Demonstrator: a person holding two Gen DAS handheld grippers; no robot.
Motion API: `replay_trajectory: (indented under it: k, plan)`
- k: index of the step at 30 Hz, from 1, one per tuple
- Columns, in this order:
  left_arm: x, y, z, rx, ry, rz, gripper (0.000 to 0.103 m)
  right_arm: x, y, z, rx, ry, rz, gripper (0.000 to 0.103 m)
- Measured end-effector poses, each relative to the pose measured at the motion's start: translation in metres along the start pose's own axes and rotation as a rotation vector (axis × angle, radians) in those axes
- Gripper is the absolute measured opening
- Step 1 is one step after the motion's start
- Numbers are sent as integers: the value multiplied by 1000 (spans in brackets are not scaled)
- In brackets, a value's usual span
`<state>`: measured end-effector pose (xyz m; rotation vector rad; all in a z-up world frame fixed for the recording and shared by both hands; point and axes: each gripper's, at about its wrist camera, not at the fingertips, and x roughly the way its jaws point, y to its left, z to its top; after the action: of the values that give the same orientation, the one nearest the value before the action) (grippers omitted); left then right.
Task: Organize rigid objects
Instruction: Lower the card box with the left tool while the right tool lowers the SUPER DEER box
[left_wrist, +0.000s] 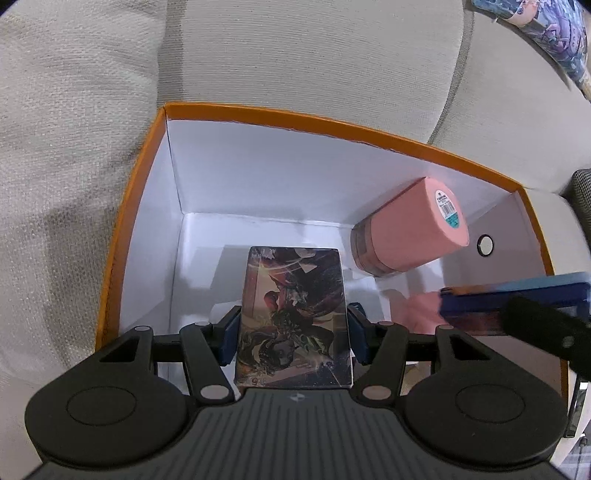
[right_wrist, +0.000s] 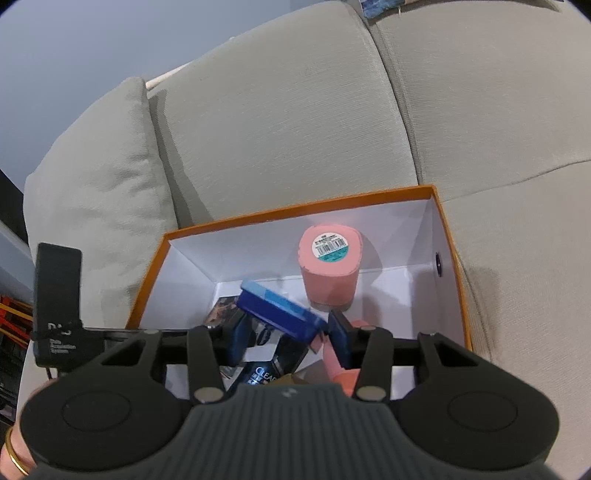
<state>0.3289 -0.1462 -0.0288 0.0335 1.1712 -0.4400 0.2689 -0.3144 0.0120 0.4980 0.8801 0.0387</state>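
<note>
In the left wrist view, the left gripper (left_wrist: 293, 325) pinches an illustrated card box (left_wrist: 293, 317) at lower centre, inside the orange box (left_wrist: 258, 112); a pink cup (left_wrist: 410, 229) stands mouth-down at right. In the right wrist view, the right gripper (right_wrist: 286, 330) clamps a blue tin (right_wrist: 280, 312) at centre, below the cup (right_wrist: 328, 271).

A beige fabric sofa (right_wrist: 295, 122) carries everything here. Directly on its seat sits an open box (left_wrist: 147, 192) with an orange outside and white inside; its far wall is close against the back cushions, which rise just behind it. A loose beige pillow (right_wrist: 99, 192) leans at the sofa's left end, beside the box's left wall. At the upper right of the left wrist view, a printed cushion (left_wrist: 546, 33) in blue tones lies on the sofa, well apart from the box.
</note>
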Motion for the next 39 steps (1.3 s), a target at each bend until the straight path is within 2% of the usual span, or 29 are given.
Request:
replay_trajectory:
  k: [9, 14, 24, 27, 30, 33, 36, 39]
  plan:
    - [2, -7, -5, 26, -29, 54, 66, 33, -14, -10, 161, 57, 69, 46]
    - [2, -7, -7, 20, -37, 66, 66, 51, -18, -8, 213, 59, 24, 46]
    - [7, -7, -8, 16, -44, 60, 66, 75, -2, 4, 118, 49, -86, 45]
    - [6, -7, -8, 17, -46, 59, 66, 84, 6, 5, 77, 98, -123, 44]
    - [8, -10, -10, 37, -48, 82, 66, 93, 11, 3, 50, 132, -161, 40]
    - [7, -9, -9, 29, -50, 73, 66, 97, 10, 7, 51, 162, -179, 33]
    - [8, -9, -10, 30, -50, 76, 66, 102, 3, 10, 84, 199, -197, 32]
    - [8, -9, -10, 31, -51, 74, 66, 104, 3, 12, 58, 207, -211, 33]
